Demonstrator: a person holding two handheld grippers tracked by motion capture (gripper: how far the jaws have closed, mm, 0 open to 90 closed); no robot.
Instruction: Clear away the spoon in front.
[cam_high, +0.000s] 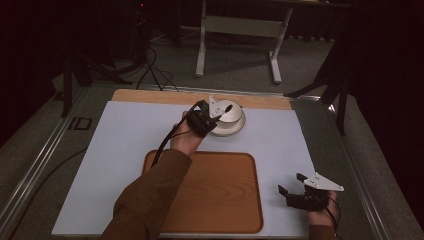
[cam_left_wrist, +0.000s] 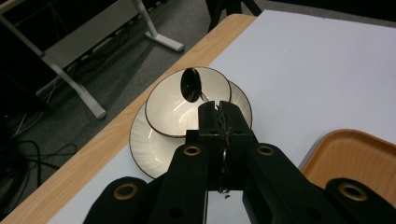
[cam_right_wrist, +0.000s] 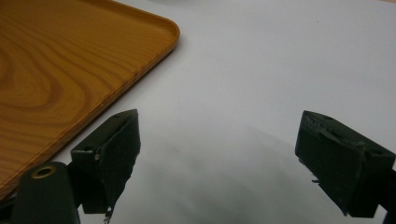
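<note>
Left gripper: jaws clamped on spoon handle, over bowl on saucer, near table's far edge.
Right gripper: jaws wide, empty, near right front corner, beside wooden tray.
Risks: thin handle may pivot/slip; spoon could knock bowl, shift stack twd edge.

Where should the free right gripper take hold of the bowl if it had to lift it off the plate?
On the bowl's rim, from above, one jaw inside and one outside. The wall is thin and flares upward, and the plate beneath hides its base. Choose the side away from the spoon that the left gripper holds.
</note>
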